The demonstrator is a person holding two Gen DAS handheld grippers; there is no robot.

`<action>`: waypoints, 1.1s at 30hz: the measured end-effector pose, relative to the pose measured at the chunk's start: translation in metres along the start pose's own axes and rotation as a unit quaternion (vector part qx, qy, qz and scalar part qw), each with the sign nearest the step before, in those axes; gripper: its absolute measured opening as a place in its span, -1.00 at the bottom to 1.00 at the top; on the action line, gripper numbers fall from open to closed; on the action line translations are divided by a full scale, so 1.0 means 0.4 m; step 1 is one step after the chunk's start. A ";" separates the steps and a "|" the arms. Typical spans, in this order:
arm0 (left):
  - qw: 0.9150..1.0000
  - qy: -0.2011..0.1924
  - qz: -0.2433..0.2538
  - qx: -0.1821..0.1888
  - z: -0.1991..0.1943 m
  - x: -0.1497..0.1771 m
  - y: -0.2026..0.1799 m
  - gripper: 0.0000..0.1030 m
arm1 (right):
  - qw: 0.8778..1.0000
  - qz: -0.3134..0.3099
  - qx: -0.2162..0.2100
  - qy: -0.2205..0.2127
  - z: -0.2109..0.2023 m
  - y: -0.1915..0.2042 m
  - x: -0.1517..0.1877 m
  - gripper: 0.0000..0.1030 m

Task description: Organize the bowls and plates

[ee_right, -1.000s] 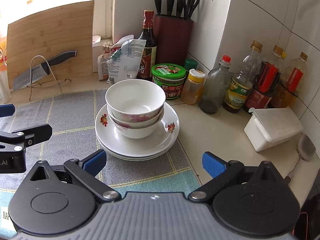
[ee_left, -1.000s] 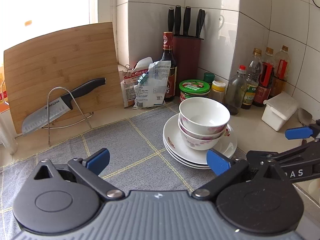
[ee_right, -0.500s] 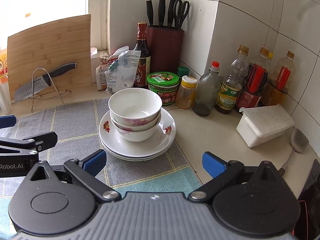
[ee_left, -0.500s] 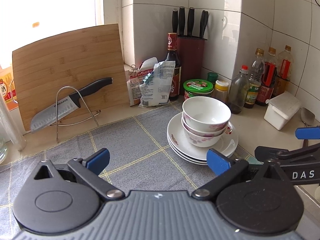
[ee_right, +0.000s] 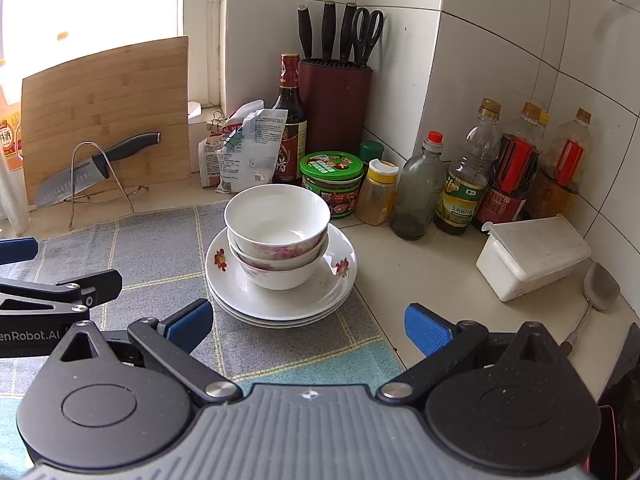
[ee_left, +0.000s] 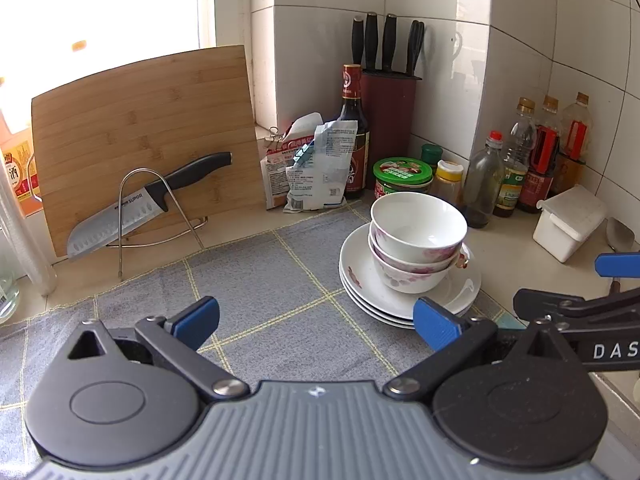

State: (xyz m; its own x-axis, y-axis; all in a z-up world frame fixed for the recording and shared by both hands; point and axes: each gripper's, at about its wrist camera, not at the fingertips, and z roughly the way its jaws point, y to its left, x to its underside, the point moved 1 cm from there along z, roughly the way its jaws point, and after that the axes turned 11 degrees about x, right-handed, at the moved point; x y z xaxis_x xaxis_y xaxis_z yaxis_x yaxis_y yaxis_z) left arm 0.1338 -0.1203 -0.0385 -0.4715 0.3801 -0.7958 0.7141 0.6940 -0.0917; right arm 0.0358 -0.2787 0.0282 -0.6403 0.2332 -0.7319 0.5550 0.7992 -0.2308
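1. The surface (ee_right: 432, 276) carries a grey mat (ee_left: 256, 292) that lies under and ahead of both grippers.
2. A cutting board (ee_left: 144, 136) leans far ahead to the left of the left gripper, with a knife (ee_left: 148, 202) on a wire stand before it.
3. The left gripper (ee_left: 316, 316) is spread apart and holds nothing.
4. The right gripper (ee_right: 308, 322) is likewise apart and holds nothing.
5. The plates (ee_right: 280, 300) sit stacked on the mat just ahead of the right gripper, ahead and to the right of the left one.
6. Two nested bowls (ee_right: 278, 236) stand upright on the plates.
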 end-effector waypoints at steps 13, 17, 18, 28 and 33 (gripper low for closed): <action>1.000 0.002 -0.001 -0.005 0.002 -0.003 -0.002 0.99 | 1.000 0.000 -0.002 0.000 0.004 -0.001 -0.004 1.00; 1.000 0.003 -0.001 -0.006 0.005 -0.004 -0.003 0.99 | 1.000 0.000 -0.002 0.000 0.004 -0.002 -0.005 1.00; 1.000 0.003 -0.002 -0.006 0.005 -0.004 -0.003 0.99 | 1.000 -0.001 -0.003 0.000 0.005 -0.003 -0.005 1.00; 1.000 0.005 -0.001 -0.006 0.011 -0.005 -0.001 0.99 | 1.000 -0.004 -0.002 -0.001 0.006 -0.001 -0.007 1.00; 1.000 0.006 -0.001 -0.005 0.013 -0.006 -0.003 0.99 | 1.000 -0.006 -0.001 -0.002 0.005 0.002 -0.007 1.00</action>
State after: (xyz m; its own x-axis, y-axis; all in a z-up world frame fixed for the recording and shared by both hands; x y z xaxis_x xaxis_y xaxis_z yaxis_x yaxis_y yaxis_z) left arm 0.1367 -0.1252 -0.0395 -0.4792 0.3865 -0.7880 0.7081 0.7007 -0.0870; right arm 0.0390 -0.2799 0.0291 -0.6447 0.2209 -0.7318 0.5456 0.8035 -0.2381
